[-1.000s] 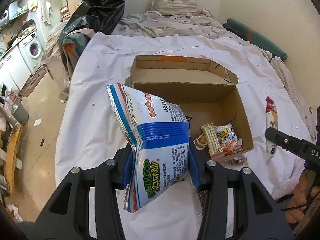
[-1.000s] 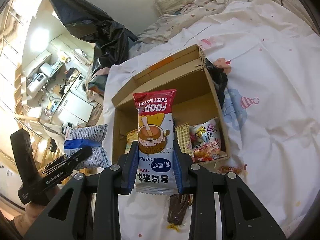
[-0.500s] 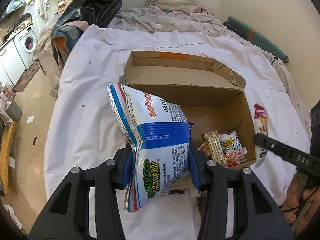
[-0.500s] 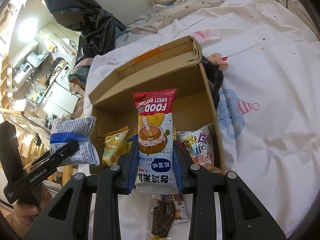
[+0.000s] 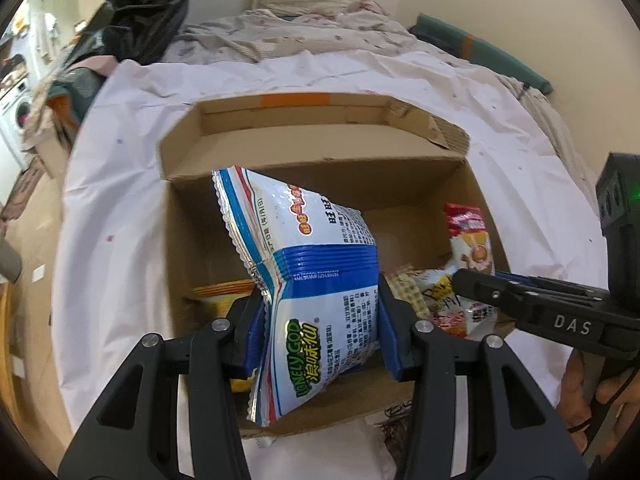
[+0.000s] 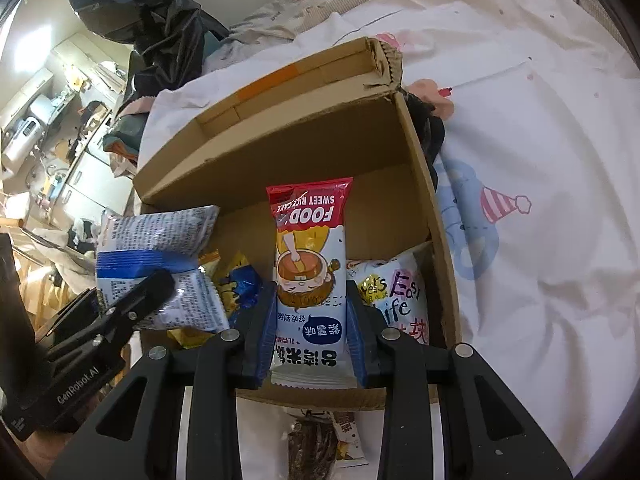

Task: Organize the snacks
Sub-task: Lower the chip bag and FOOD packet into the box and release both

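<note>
Left wrist view: left gripper (image 5: pixel 320 320) fingers clamp a blue-and-white chip bag (image 5: pixel 308 272) over the cardboard box (image 5: pixel 320 140); right gripper (image 6: pixel 306 332) fingers grip a rice cake packet (image 6: pixel 310 264).

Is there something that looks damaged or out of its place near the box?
Yes. The cardboard box has a torn, ragged flap corner at its far right. A dark snack packet lies outside the box on the white sheet, before its near wall.

One cardboard box (image 6: pixel 420 168), two grippers, about six snack packets.
</note>
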The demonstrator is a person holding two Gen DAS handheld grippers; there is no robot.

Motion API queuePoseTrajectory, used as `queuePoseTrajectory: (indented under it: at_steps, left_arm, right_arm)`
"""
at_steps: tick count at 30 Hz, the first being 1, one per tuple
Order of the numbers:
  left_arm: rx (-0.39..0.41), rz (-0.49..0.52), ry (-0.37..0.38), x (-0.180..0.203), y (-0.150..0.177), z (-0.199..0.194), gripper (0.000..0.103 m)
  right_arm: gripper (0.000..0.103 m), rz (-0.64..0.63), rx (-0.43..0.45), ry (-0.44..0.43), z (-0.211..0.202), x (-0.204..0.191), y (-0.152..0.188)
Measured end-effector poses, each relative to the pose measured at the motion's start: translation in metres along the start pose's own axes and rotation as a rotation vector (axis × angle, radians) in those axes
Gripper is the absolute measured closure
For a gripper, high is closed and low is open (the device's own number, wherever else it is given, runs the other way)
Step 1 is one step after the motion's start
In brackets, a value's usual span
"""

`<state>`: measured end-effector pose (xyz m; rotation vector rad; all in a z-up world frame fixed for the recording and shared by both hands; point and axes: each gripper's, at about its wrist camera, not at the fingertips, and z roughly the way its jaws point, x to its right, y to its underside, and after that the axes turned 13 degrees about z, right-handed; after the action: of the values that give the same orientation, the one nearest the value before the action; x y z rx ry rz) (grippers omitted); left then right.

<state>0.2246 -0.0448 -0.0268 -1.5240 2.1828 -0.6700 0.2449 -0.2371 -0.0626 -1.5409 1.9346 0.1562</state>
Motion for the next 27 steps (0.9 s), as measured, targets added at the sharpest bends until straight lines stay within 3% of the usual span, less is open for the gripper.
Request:
queuePoseTrajectory:
  at_steps: [20,25,27]
  left_arm:
    - [-0.001,0.033,0.005,0.011,-0.001,0.001,0.054]
    - [-0.004,0.026,-0.009,0.01,-0.001,0.001,0.039]
    - [-0.003,0.022,-0.016,0.009,-0.001,0.001,0.026]
  right_arm:
    - [0.068,0.015,-0.029,0.031,0.01,0.002,-0.001]
    - [0.067,0.011,-0.026,0.022,0.009,0.001,-0.001]
    - [0.067,0.014,-0.029,0.018,0.01,0.002,0.0]
